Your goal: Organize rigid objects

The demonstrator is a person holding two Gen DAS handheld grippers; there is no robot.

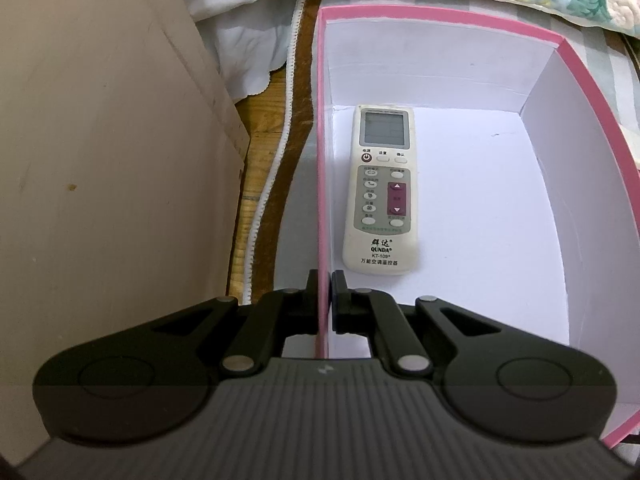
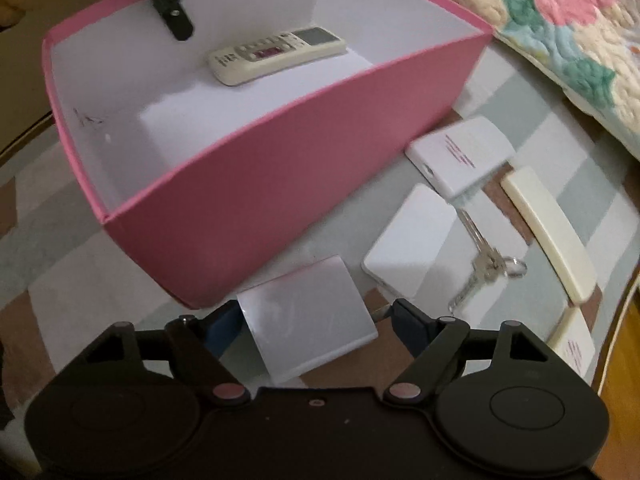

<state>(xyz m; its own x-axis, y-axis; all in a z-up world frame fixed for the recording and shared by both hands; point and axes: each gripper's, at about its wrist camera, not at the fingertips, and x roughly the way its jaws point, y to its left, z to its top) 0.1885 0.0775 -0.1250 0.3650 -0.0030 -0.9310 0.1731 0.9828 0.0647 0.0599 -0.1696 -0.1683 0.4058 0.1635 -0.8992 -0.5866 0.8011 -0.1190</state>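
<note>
My left gripper is clamped on the pink box wall, with one remote inside. My right gripper has its jaws apart around a white flat block – it lies directly between them on the bed beside the box, not gripped.

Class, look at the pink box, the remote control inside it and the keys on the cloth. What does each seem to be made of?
Pink box: probably matte cardboard, with thin flat walls and a white paper-like lining.
Cream remote control: hard plastic, slightly yellowed, with moulded buttons.
Bunch of keys: metal, silvery and glinting, on a ring.
</note>
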